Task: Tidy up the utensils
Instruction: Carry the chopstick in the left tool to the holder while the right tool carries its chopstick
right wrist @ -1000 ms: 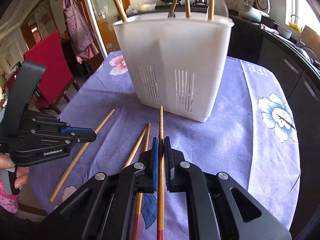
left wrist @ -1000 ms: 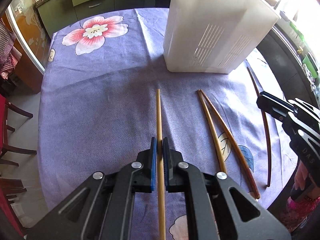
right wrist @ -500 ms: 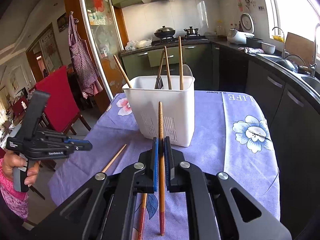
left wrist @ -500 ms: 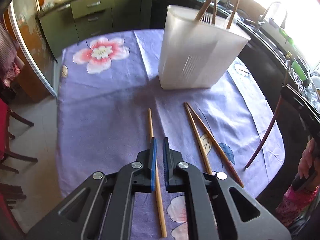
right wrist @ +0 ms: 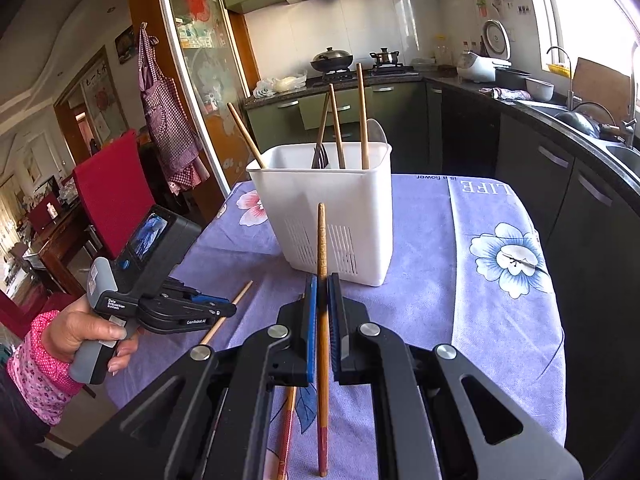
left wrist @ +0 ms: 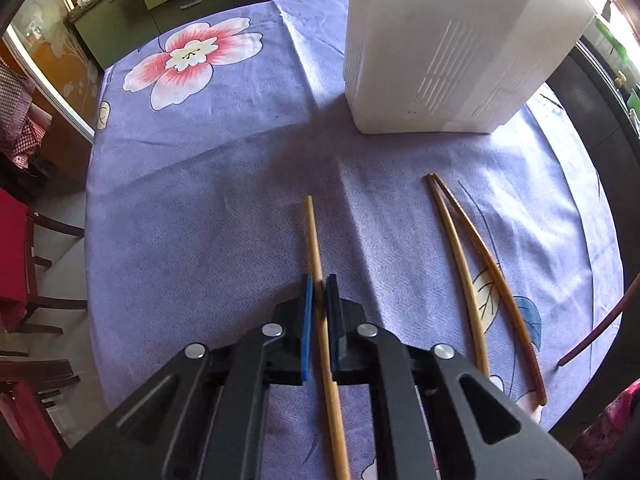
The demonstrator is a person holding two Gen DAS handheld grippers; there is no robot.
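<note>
Blue-padded jaws of the right gripper (right wrist: 320, 292) are clamped on a dark brown chopstick (right wrist: 321, 248), which is held lifted above the table, its tip seen against the front wall of the white utensil basket (right wrist: 352, 216). Below that gripper, a reddish chopstick (right wrist: 286, 432) is seen lying on the purple flowered tablecloth (right wrist: 424, 312).

In the left wrist view, the left gripper (left wrist: 320, 296) is set low over the cloth, with a pale bamboo chopstick (left wrist: 314, 236) running between its jaws; whether the pads are pressed on it or just beside it cannot be told. To the right of it, well apart, a pair of brown chopsticks (left wrist: 464, 248) is laid on the cloth, their far tips touching.

Farther back, the basket is stood upright on the cloth, and several chopsticks (right wrist: 362, 116) and a dark utensil (right wrist: 320, 156) are propped inside it.
</note>
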